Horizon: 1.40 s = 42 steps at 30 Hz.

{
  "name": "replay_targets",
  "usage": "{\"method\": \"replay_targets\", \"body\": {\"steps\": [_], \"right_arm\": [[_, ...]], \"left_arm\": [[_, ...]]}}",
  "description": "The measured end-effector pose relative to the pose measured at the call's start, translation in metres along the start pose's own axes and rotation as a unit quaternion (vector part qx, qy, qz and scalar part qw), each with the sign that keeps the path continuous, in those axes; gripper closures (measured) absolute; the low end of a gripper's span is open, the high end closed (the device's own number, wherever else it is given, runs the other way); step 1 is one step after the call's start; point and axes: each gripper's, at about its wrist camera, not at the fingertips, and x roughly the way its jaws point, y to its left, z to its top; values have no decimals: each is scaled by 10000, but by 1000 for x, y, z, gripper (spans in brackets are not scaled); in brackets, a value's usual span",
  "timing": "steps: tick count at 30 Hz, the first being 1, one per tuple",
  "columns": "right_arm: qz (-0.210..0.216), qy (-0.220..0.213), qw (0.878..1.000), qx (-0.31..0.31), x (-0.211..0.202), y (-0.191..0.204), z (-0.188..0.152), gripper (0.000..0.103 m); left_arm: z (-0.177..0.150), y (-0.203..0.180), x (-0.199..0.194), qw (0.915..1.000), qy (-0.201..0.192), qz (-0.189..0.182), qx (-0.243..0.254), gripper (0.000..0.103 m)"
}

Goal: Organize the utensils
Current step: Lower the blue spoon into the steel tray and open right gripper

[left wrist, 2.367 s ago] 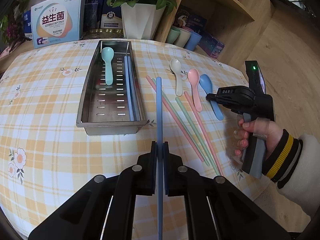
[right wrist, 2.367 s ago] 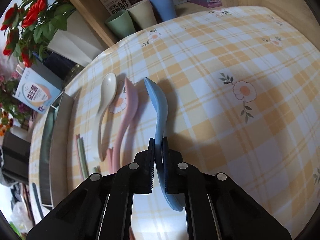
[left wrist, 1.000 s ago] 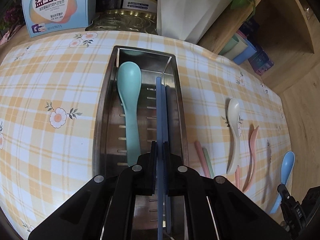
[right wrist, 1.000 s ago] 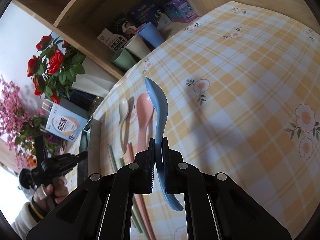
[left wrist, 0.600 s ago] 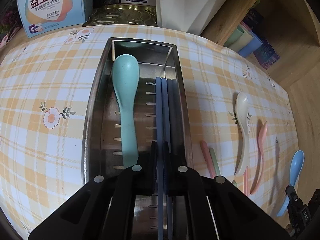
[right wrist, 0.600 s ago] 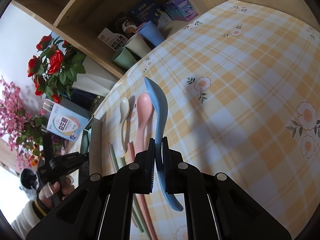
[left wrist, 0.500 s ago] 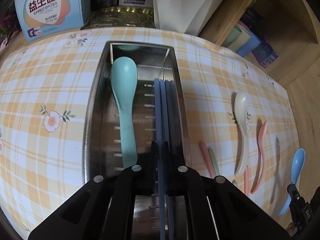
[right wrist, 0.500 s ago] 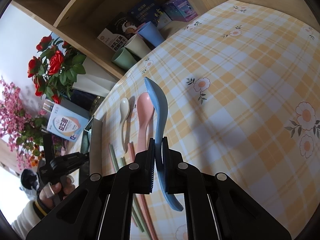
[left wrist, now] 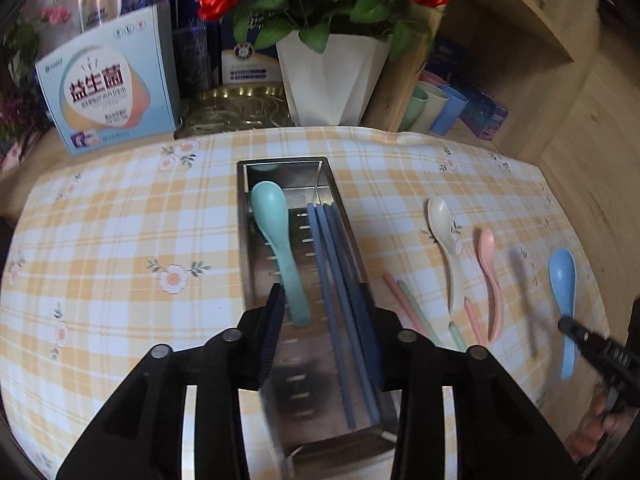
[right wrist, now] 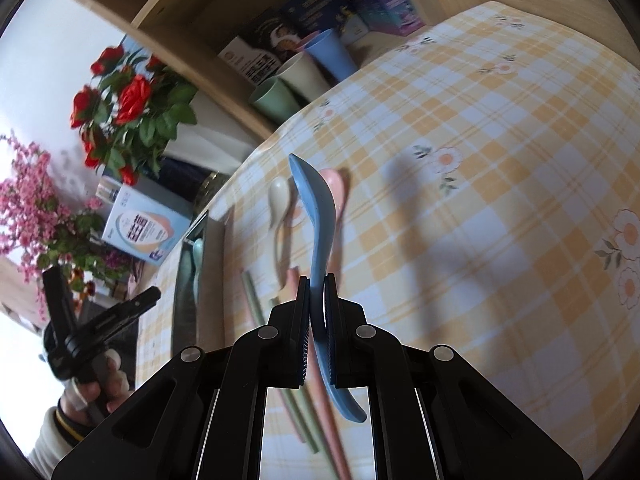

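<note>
The left gripper (left wrist: 322,330) has just sprung apart, leaving the blue chopsticks (left wrist: 340,296) in the metal tray (left wrist: 246,248); the right gripper (right wrist: 316,312) stays clamped on the blue spoon (right wrist: 318,216), likely next in.

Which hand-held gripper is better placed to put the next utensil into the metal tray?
Right. The right hand-held gripper is already shut on the blue spoon, lifted off the tablecloth. The left hand-held gripper is open and empty above the metal tray.
</note>
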Motion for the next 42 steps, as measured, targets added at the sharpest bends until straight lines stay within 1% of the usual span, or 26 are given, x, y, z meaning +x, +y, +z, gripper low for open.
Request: {"method": "replay_targets", "body": {"steps": [1, 2, 3, 4, 5, 6, 8, 11, 18, 22, 25, 28, 33, 40, 42], "right_arm": [[22, 56, 10000, -39, 3, 5, 0, 96], [34, 93, 9999, -66, 5, 9, 0, 96], [61, 176, 9997, -127, 9, 17, 0, 96], [79, 247, 9995, -185, 14, 24, 1, 96], [94, 310, 9991, -267, 19, 33, 1, 96], [113, 361, 9987, -336, 23, 41, 1, 96], [153, 470, 9978, -450, 34, 57, 2, 96], [248, 696, 9957, -558, 57, 87, 5, 96], [382, 1190, 9885, -851, 114, 155, 3, 96], [214, 1453, 9836, -1043, 159, 191, 3, 96], [132, 1577, 9823, -1003, 186, 208, 4, 96], [-72, 1658, 9817, -937, 208, 218, 2, 96], [-356, 1758, 9801, -847, 232, 222, 0, 96], [-518, 1918, 9764, -846, 245, 223, -5, 96], [-567, 1959, 9750, -886, 247, 224, -7, 94]], "left_arm": [[-5, 2, -6, 10000, -25, 18, 89, 59], [-9, 5, -10, 9999, -48, 15, 137, 51], [-13, 8, -15, 9998, -79, 9, 177, 46], [-18, 12, -21, 9997, -120, 9, 212, 38], [-21, 15, -24, 9996, -144, 9, 225, 31], [-24, 20, -28, 9996, -168, 19, 226, 28], [-30, 31, -36, 9996, -218, 24, 160, 15], [-36, 48, -44, 9996, -287, -22, -32, 6], [-46, 86, -49, 9981, -347, 79, -493, 6], [-51, 101, -51, 9968, -423, 138, -658, 6], [-55, 109, -53, 9961, -481, 234, -707, 6], [-58, 118, -54, 9953, -500, 292, -771, 6], [-66, 133, -56, 9936, -508, 389, -931, 6], [-74, 144, -56, 9919, -474, 417, -1105, 6], [-75, 143, -56, 9920, -466, 401, -1101, 6]]}}
